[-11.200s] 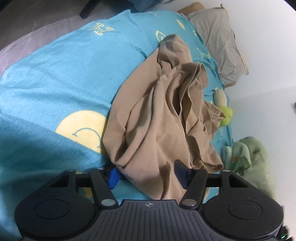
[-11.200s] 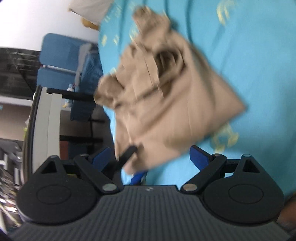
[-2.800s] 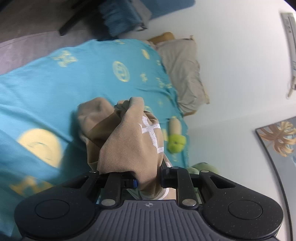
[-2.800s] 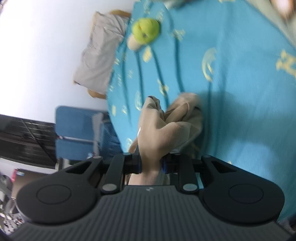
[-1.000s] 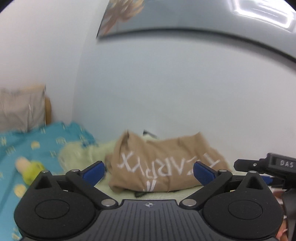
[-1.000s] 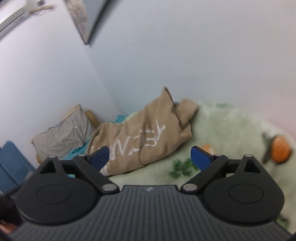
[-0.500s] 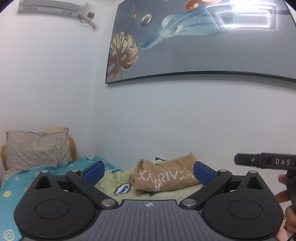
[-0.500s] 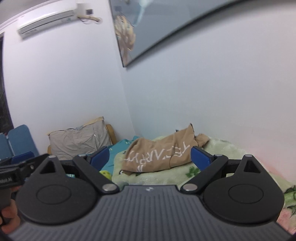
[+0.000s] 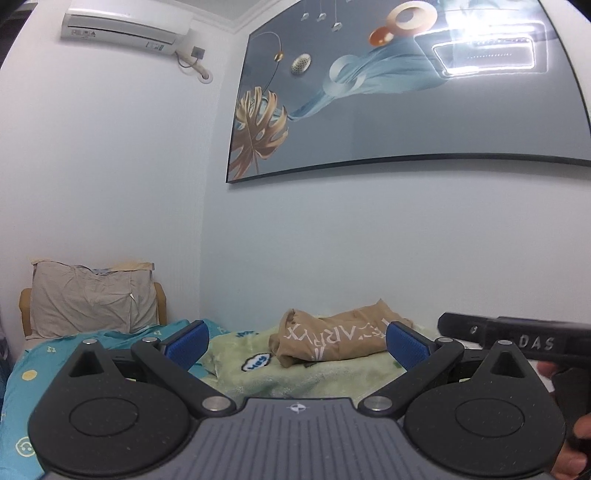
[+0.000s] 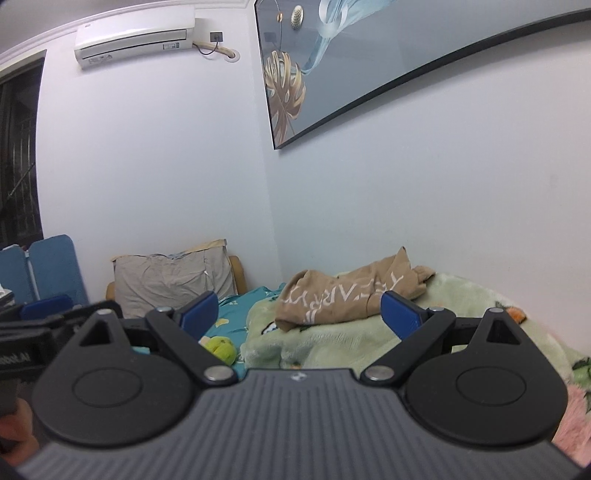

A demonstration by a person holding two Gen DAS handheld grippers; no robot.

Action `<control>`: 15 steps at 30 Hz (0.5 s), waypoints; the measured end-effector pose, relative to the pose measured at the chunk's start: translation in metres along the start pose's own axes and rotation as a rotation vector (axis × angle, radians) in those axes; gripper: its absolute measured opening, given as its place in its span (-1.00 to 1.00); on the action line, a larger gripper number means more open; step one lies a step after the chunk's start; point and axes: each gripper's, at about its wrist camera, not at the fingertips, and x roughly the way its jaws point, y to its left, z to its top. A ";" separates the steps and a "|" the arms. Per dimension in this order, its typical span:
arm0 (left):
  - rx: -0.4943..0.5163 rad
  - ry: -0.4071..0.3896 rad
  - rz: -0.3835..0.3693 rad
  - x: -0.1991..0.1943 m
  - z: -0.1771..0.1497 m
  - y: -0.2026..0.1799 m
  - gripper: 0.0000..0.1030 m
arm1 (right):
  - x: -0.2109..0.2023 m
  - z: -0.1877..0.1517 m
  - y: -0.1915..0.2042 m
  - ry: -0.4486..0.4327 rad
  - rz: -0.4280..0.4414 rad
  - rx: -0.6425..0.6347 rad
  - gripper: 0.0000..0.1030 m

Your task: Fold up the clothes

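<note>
A folded tan shirt (image 9: 332, 338) with white lettering lies on a pale green fleece blanket (image 9: 295, 376) against the wall. It also shows in the right wrist view (image 10: 343, 295) on the same blanket (image 10: 332, 343). My left gripper (image 9: 295, 341) is open and empty, held back from the shirt. My right gripper (image 10: 299, 310) is open and empty, also well short of the shirt. The right gripper's body (image 9: 517, 336) shows at the right edge of the left wrist view.
A grey pillow (image 9: 88, 302) leans at the bed's head on the blue bedspread (image 9: 33, 369). A yellow-green plush toy (image 10: 221, 349) lies beside the blanket. A large framed picture (image 9: 388, 92) and an air conditioner (image 9: 125, 27) hang on the walls. Blue chairs (image 10: 44, 273) stand at the left.
Both grippers let go of the shirt, opened, and pulled back from it over the last second. The shirt now lies still on the green blanket, smaller in both views.
</note>
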 end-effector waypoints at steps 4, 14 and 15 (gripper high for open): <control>-0.002 -0.001 0.023 -0.002 -0.013 0.010 1.00 | 0.002 -0.017 0.006 -0.013 -0.032 -0.006 0.87; -0.027 0.019 0.063 -0.004 -0.037 0.033 1.00 | 0.001 -0.035 0.016 -0.050 -0.096 -0.063 0.87; -0.023 0.019 0.067 -0.005 -0.038 0.034 1.00 | -0.001 -0.037 0.015 -0.056 -0.099 -0.066 0.87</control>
